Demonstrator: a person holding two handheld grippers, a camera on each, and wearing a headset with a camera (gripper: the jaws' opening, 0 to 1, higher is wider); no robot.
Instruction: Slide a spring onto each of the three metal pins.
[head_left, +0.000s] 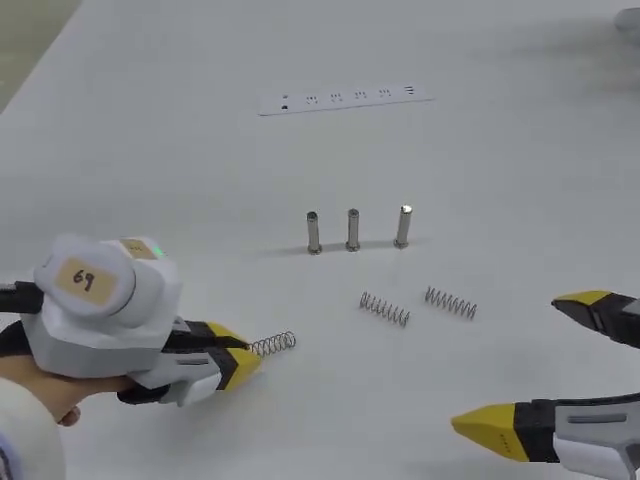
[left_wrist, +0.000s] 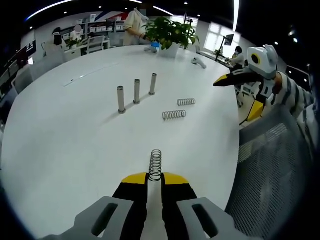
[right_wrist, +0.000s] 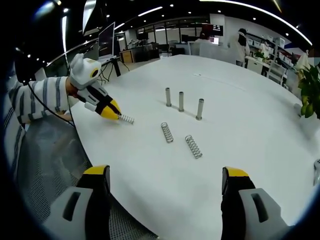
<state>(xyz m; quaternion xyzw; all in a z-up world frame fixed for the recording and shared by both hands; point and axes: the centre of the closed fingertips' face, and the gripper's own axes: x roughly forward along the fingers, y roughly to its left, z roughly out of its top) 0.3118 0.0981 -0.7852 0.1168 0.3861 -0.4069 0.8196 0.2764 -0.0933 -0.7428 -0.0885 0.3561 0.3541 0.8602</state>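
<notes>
Since we hold the left gripper low near the table's near edge, its jaws clamp one end of a spring. This leaves the free end pointing toward the three pins, which stand bare in a row well in from every edge. Two more springs lie just in front of them. In the left gripper view, the clamped spring juts forward roughly toward the pins, probably so its open end can slide over one. In the right gripper view, the right gripper is spread wide and empty, likely ready for a loose spring.
</notes>
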